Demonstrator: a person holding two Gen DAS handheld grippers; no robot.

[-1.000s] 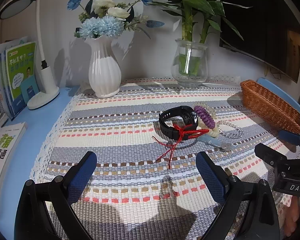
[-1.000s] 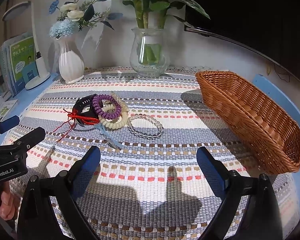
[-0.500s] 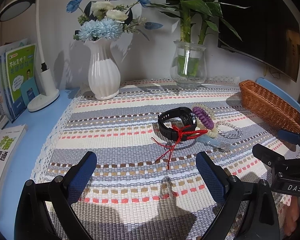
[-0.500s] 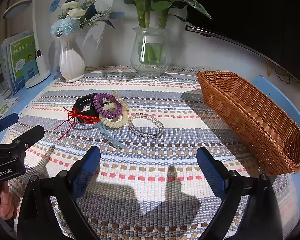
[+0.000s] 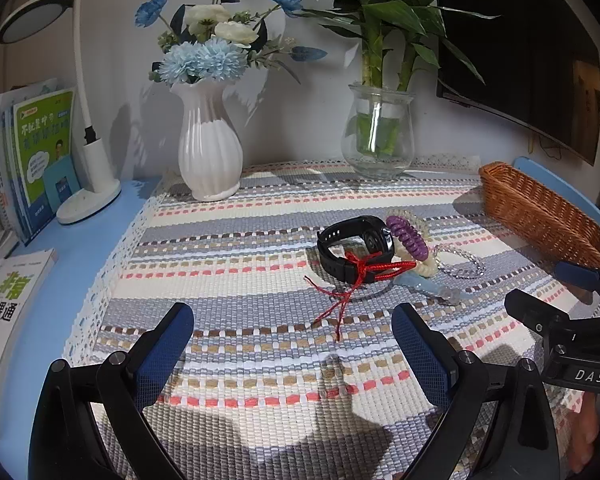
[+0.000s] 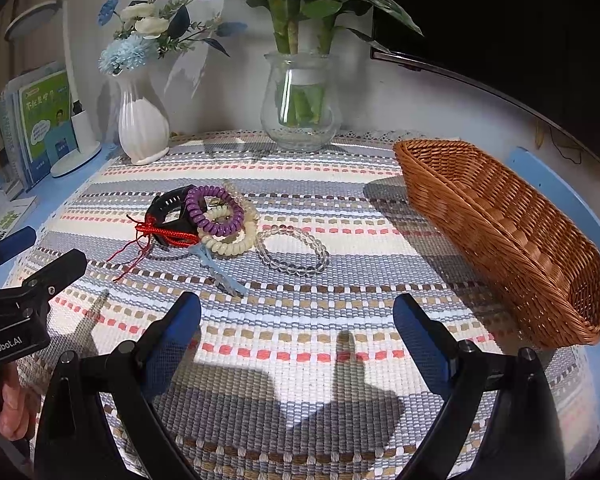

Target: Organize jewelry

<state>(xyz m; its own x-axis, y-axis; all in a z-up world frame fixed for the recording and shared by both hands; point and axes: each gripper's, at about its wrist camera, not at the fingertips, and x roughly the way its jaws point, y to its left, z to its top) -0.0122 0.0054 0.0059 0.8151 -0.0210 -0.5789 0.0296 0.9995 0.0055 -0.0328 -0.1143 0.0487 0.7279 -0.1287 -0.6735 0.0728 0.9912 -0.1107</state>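
Left wrist view: left gripper (image 5: pixel 292 332) jaws wide apart, empty, low over the striped cloth (image 5: pixel 236 272) and short of the jewelry pile. Pile sits mid-cloth: black watch (image 5: pixel 354 248) with a red cord (image 5: pixel 364 270) draped over its strap, loose ends trailing toward the camera. Purple coil band (image 5: pixel 408 238) leans on the watch; cream coil band (image 5: pixel 428 268) and clear bead bracelet (image 5: pixel 460 264) just right of it. Pale blue strap (image 5: pixel 428 288) pokes out below. Wicker basket (image 5: pixel 540 216) far right; its inside is not visible from here. Right gripper (image 5: pixel 556 292) enters at right edge.

Right wrist view: right gripper (image 6: pixel 296 328) also wide, holding nothing, near the clear bead bracelet (image 6: pixel 294 250). Basket (image 6: pixel 500 236) to the right looks empty as far as visible. White vase (image 6: pixel 142 128) and glass vase (image 6: pixel 298 108) at back, well apart from the pile.

Progress: nothing sorted yet, all pieces on the cloth in one clump. Likely everything is left to go into the basket. Tangled cord may drag neighbours.
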